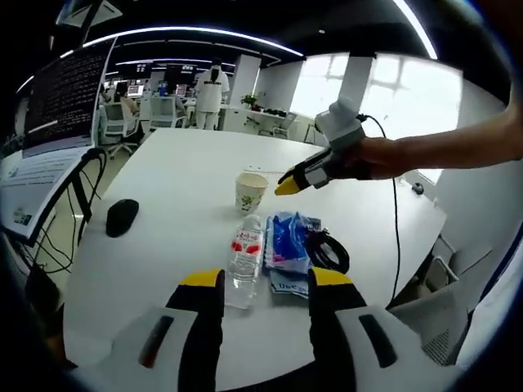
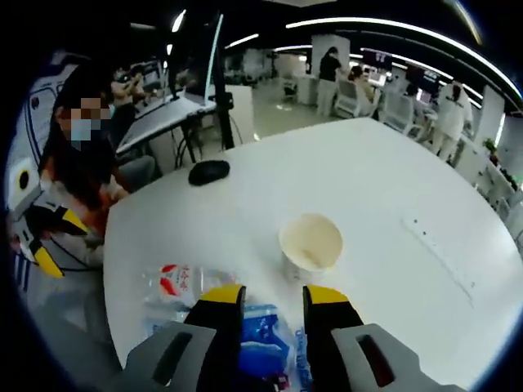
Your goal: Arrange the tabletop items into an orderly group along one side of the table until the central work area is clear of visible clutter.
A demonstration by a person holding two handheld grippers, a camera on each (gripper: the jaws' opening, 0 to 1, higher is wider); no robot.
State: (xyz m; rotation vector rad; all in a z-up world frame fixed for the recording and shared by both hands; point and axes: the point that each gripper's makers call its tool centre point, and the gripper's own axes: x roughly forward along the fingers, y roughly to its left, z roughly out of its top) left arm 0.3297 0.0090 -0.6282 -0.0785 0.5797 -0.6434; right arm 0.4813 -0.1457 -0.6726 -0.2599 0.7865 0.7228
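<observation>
On the white round table [image 1: 188, 163] I count one paper cup [image 1: 250, 192], one water bottle [image 1: 244, 260] lying on its side, one blue packet [image 1: 288, 241], one coil of black cable [image 1: 328, 250] and one black mouse [image 1: 121, 216]. The bottle, the packet and the cable lie side by side in a tight cluster near the table edge closest to me, the packet touching the bottle on one side and the cable on the other. The cup stands upright just beyond that cluster. The mouse sits well apart, near the table's far-left edge as my left gripper view has it.

My left gripper [image 1: 265, 286] hangs over the near edge, its yellow-tipped jaws spread apart with nothing between them, pointing at the bottle and packet. My right gripper [image 2: 261, 298] also has its jaws parted and empty; it hovers above the blue packet [image 2: 263, 339], with the bottle [image 2: 176, 286] to its left and the cup [image 2: 310, 242] just ahead.

The left gripper view takes in my right gripper [image 1: 288, 184] from the side, held in my hand [image 1: 380, 157] above the cup, and it shows the cable coil clearly. The right gripper view looks down into the cup's pale inside, shows the mouse [image 2: 209, 171] by the far edge, and catches my left gripper [image 2: 47, 237] at its left margin.
</observation>
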